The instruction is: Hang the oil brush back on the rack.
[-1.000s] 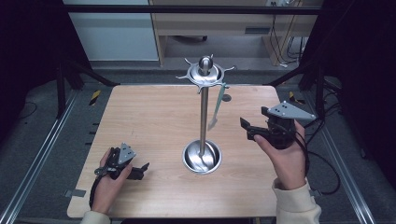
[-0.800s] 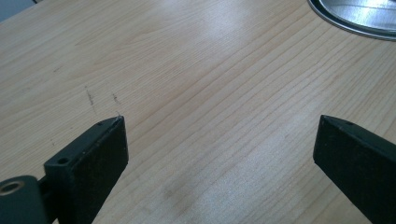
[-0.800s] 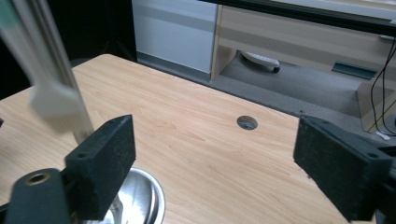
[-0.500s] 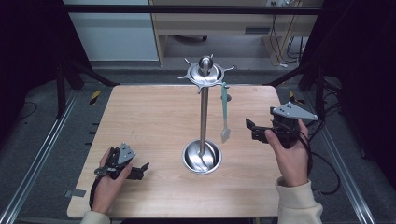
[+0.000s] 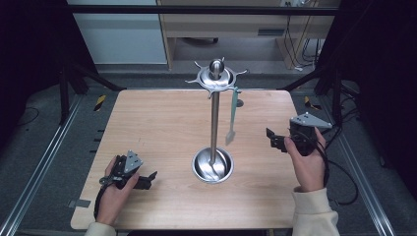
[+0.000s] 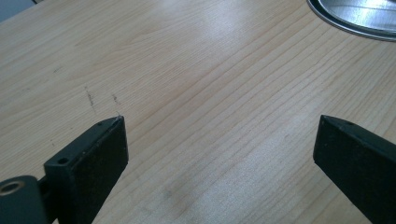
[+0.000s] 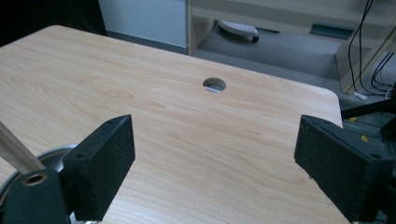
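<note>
A: What is hanging on the metal stand [image 5: 214, 123]?

B: A flat metal spatula [image 5: 231, 117] is hanging from a hook on the stand's right side, above the wooden table [image 5: 157, 123]. Nothing is touching it.

A: Where is the right gripper [image 5: 276, 139]?

B: It is sitting in the air to the right of the spatula, a bit apart from it. Its jaws are standing wide apart, holding nothing; they have just been opening.

A: And the left gripper [image 5: 147, 179]?

B: It is resting low near the table's front left, well apart from the stand's round base [image 6: 359, 16]. Its jaws are wide apart too, holding nothing.
</note>
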